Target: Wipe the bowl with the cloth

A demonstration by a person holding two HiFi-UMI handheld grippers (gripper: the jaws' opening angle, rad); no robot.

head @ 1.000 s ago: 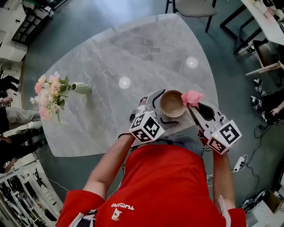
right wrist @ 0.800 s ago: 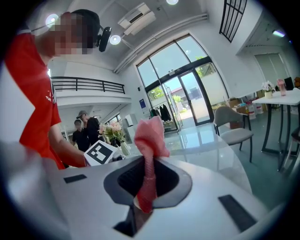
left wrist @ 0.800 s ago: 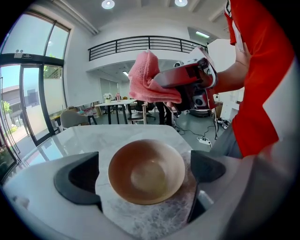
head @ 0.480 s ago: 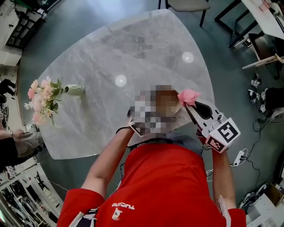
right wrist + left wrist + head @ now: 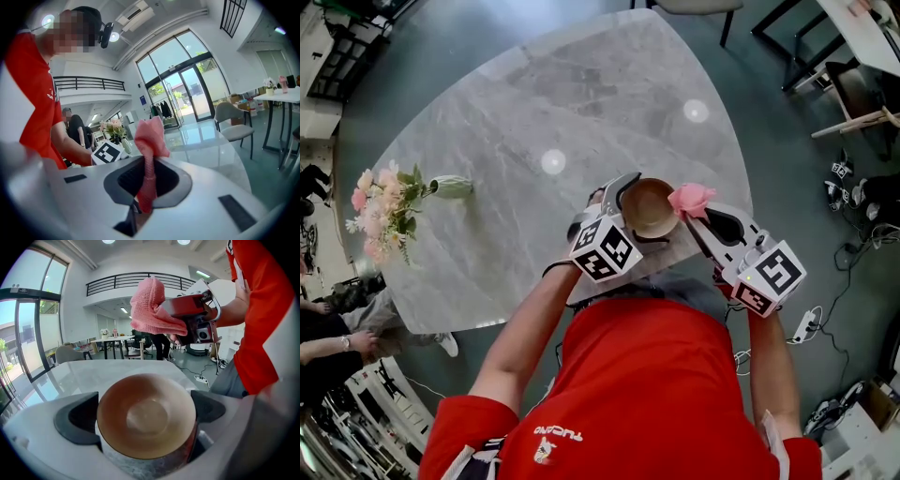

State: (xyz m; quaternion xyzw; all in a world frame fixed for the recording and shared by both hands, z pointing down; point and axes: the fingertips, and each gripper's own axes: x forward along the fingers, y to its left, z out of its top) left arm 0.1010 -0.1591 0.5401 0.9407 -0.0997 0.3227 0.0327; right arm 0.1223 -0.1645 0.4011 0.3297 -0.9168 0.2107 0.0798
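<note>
Pink cloth pinched, bowl gripped, underside hidden

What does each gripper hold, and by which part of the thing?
The left gripper holds the bowl by its outer wall; the right gripper holds the pink cloth by its lower end.

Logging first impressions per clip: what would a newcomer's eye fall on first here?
The brown bowl clamped in the left gripper at the marble table's near edge. Just to its right, a pink cloth sticks up from the shut right gripper. A vase of pink flowers sits at the table's left edge.
</note>
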